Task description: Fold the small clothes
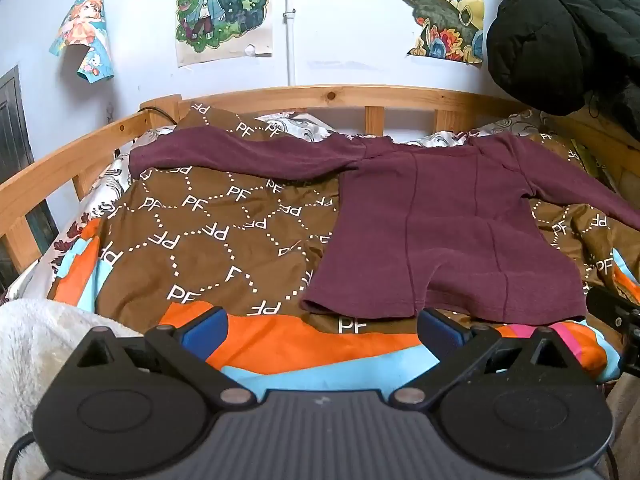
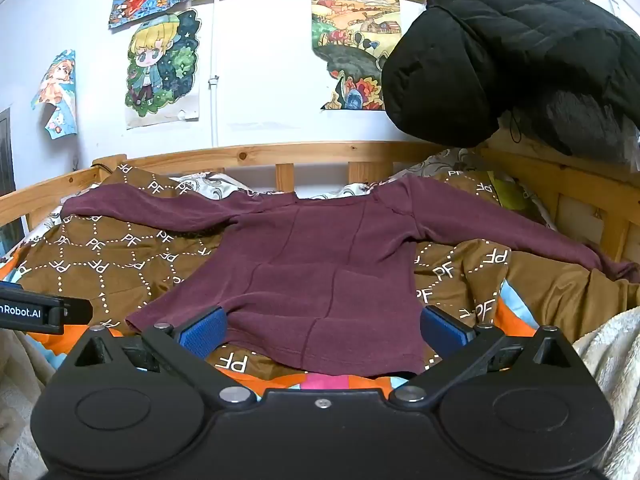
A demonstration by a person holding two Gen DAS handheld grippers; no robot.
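Maroon top (image 2: pixel 320 264) lies flat just beyond both grippers' spread, empty jaws.

Maroon top (image 2: pixel 320 264): soft matt knit cloth with raised seams. Brown printed cover (image 1: pixel 208 232): smooth woven fabric; bed rail (image 1: pixel 320 94): knotty varnished pine. Gripper pads (image 2: pixel 202 330): blue, textured rubber-like, on matt black plastic.
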